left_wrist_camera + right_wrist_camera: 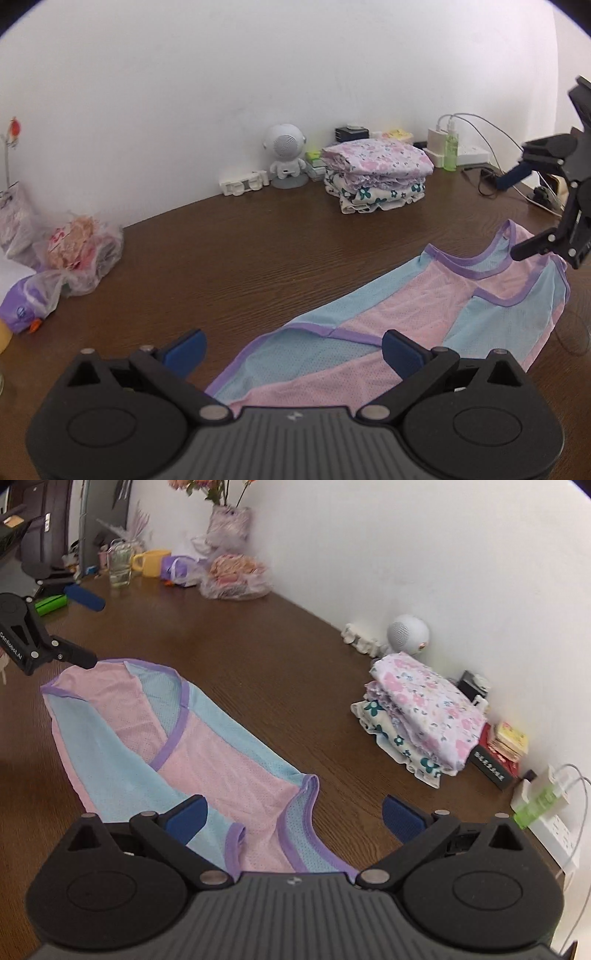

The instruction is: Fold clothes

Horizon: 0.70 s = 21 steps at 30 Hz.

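Brown table — vest flat, seemingly untouched; both grippers spread wide.

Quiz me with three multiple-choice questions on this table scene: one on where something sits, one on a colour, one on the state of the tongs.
1. Where is the folded pile?
A. near the wall beside the white speaker figure
B. on the vest
C. inside the plastic bag

2. What colour is the trim on the mesh vest?
A. green
B. purple
C. black

3. How do the left tongs and right tongs stand?
A. both shut on cloth
B. one open, one shut
C. both open

Answers: 1 A, the pile sits by the figure at the wall. 2 B, the edges are purple. 3 C, the jaws are spread wide and hold nothing.
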Each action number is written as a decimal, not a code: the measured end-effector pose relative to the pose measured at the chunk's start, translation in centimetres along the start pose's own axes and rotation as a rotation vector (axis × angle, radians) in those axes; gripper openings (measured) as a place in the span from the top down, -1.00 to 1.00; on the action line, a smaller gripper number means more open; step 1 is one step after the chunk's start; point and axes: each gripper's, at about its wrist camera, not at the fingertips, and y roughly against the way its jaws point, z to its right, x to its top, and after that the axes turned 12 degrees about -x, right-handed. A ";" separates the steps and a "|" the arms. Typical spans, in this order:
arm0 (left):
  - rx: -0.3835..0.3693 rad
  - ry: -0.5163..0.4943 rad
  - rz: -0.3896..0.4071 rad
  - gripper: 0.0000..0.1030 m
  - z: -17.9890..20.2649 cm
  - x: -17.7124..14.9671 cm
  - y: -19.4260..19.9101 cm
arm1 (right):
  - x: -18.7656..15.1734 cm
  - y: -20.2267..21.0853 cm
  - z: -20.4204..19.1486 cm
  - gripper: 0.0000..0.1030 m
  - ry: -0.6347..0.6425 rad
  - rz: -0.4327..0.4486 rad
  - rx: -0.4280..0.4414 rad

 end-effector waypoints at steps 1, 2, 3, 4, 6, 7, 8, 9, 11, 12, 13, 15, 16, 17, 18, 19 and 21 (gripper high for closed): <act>-0.034 -0.020 -0.027 -0.90 -0.7 0.7 -1.0 | 0.8 -1.5 0.6 -0.99 0.015 -0.029 0.033; -0.067 -0.041 -0.053 -0.85 -1.4 1.4 -2.0 | 1.5 -2.9 1.0 -0.97 0.044 -0.052 0.053; -0.101 -0.061 -0.080 -0.74 -2.1 2.2 -2.9 | 2.2 -4.3 1.2 -0.93 0.088 -0.073 0.069; -0.118 -0.075 -0.103 -0.63 -2.8 2.8 -3.8 | 2.7 -5.6 1.3 -0.78 0.137 -0.092 0.086; -0.149 -0.110 -0.169 -0.36 -4.0 3.9 -6.1 | 3.3 -8.3 1.5 -0.43 0.192 -0.151 0.136; -0.170 -0.132 -0.195 -0.13 -4.3 4.2 -7.0 | 3.5 -9.1 1.5 -0.37 0.209 -0.164 0.158; -0.191 -0.155 -0.220 -0.05 -4.7 4.5 -8.0 | 3.7 -9.9 1.5 -0.30 0.227 -0.177 0.179; -0.212 -0.177 -0.245 0.11 -5.0 4.7 -9.0 | 3.9 -10.7 1.5 -0.27 0.245 -0.191 0.200; -0.254 -0.189 -0.280 0.18 -5.6 4.8 -10.4 | 4.2 -12.3 1.5 -0.09 0.280 -0.217 0.242; -0.272 -0.190 -0.291 0.23 -5.8 4.8 -10.9 | 4.3 -12.9 1.6 0.11 0.282 -0.227 0.255; -0.288 -0.192 -0.293 0.28 -6.0 4.7 -11.2 | 4.4 -13.6 1.7 0.17 0.284 -0.237 0.268; -0.307 -0.183 -0.299 0.35 -6.4 4.7 -11.8 | 4.3 -14.2 1.9 0.19 0.297 -0.246 0.283; -0.316 -0.171 -0.300 0.37 -6.8 4.7 -12.0 | 4.3 -14.4 1.9 0.19 0.303 -0.249 0.293; -0.328 -0.164 -0.311 0.39 -7.1 4.7 -12.3 | 4.2 -14.7 2.0 0.22 0.309 -0.252 0.303; -0.340 -0.157 -0.322 0.41 -7.3 4.7 -12.5 | 4.2 -14.9 2.2 0.23 0.304 -0.260 0.322; -0.347 -0.160 -0.339 0.41 -7.5 4.6 -12.8 | 4.2 -15.1 2.4 0.24 0.299 -0.268 0.340; -0.348 -0.173 -0.381 0.41 -7.6 4.6 -13.4 | 4.2 -15.5 2.1 0.25 0.318 -0.287 0.357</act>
